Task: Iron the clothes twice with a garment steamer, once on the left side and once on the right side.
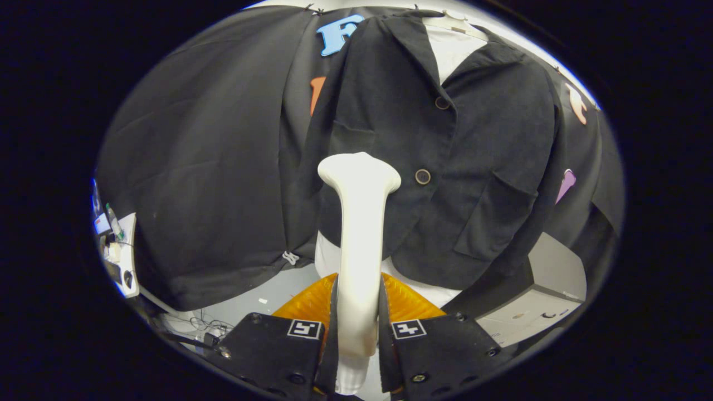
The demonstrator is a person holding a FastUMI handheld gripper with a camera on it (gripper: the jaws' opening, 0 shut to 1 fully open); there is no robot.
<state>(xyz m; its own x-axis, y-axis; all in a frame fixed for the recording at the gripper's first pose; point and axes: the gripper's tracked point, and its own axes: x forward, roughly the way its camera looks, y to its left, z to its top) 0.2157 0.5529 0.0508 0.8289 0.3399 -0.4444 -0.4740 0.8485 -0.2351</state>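
The hand-held gripper (358,334) is clamped on the rigid, smooth steamer (359,234) by its handle, both fingers pressed on it; at 12 o'clock beyond, its head is held against the soft, limp jacket (473,167), likely needing light strokes

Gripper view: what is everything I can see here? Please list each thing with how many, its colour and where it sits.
Jacket: one, black, hanging beyond the fingers on a white form.
Jacket buttons: two, dark, down the jacket front.
Garment steamer: one, white, between the fingers, head up near the jacket.
Orange ribbed piece: one, behind the steamer's handle, below the jacket.
Box: one, white, beside the jacket's lower hem.
Cables: several, on the pale floor.
Gripper: one, black, both fingers pressed on the steamer's handle.
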